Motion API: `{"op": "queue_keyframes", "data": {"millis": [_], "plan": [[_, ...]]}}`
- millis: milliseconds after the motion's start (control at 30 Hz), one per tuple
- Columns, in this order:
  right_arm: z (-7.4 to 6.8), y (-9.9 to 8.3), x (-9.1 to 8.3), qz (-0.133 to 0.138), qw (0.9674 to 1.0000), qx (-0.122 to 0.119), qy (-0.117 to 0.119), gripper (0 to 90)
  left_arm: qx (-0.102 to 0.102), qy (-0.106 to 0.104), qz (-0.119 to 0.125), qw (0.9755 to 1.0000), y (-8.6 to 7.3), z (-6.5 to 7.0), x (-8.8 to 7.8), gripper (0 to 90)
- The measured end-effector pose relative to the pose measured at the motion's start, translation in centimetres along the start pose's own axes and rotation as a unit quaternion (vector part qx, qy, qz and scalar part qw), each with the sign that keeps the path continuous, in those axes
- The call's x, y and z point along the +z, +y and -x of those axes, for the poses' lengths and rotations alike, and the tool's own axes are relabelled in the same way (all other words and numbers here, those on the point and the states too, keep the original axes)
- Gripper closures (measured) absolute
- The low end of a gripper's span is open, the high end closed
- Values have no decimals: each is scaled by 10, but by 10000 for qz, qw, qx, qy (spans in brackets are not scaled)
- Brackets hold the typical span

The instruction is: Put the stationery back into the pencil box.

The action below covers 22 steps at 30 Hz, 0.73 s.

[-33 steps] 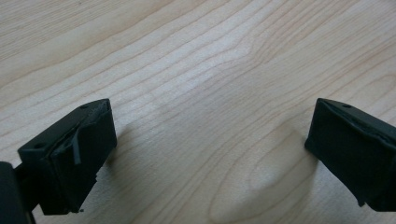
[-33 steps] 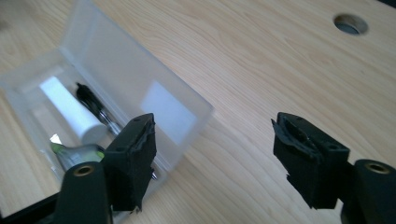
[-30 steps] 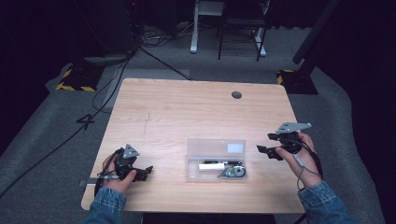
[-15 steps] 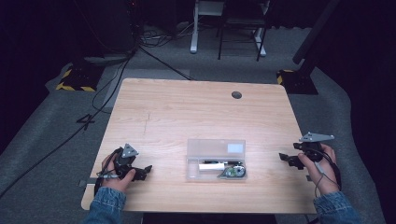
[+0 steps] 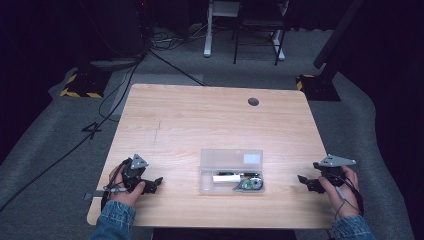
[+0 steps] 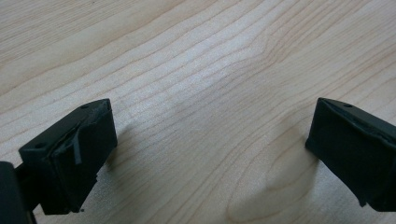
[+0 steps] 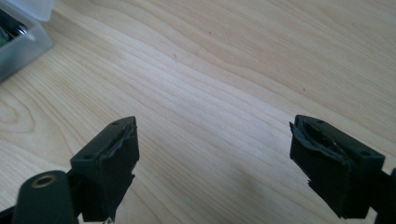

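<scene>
A clear plastic box lies closed on the wooden table, near the front middle, with a white piece and small dark and green items inside. My left gripper rests low on the table left of the box, pointing at it. Its jaws stand wide apart over bare wood. My right gripper sits at the table's right front, pointing left toward the box. Its jaws have just been opening and have nothing between them. A corner of the box appears at the upper left of the right gripper view.
A dark round cable hole sits near the table's far edge. Beyond the table, cables run over the grey floor and white furniture legs stand at the back. The right hand is close to the table's right edge.
The right hand has moved toward me and down, from beside the box's far right to the table's right front. The left hand and the box have stayed put.
</scene>
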State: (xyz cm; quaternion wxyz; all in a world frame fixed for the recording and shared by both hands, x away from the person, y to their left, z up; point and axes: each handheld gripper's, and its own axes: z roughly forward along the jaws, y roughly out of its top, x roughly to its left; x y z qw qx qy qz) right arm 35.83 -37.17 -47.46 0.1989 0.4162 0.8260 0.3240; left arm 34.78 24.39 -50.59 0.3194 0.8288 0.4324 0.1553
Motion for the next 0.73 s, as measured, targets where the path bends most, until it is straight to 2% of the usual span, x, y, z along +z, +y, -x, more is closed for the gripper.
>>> {"op": "queue_keyframes", "data": {"millis": [100, 267, 333, 400, 733], "plan": [[-4, -2, 6, -36, 10000, 59, 41, 161, 13, 8, 3, 10000, 0, 0, 0, 16], [-7, -12, 20, 38, 9976, 694, -10, 160, 7, 9, 4, 10000, 0, 0, 0, 17], [-9, -15, 24, 134, 9976, 653, -178, 144, 9, 8, 4, 10000, 0, 0, 0, 16], [-9, -16, 26, 214, 9976, 616, -250, 134, 9, 10, 5, 10000, 0, 0, 0, 16], [-9, -16, 26, 206, 9977, 592, -260, 130, 4, 22, 10, 10000, 0, 0, 0, 17]]}}
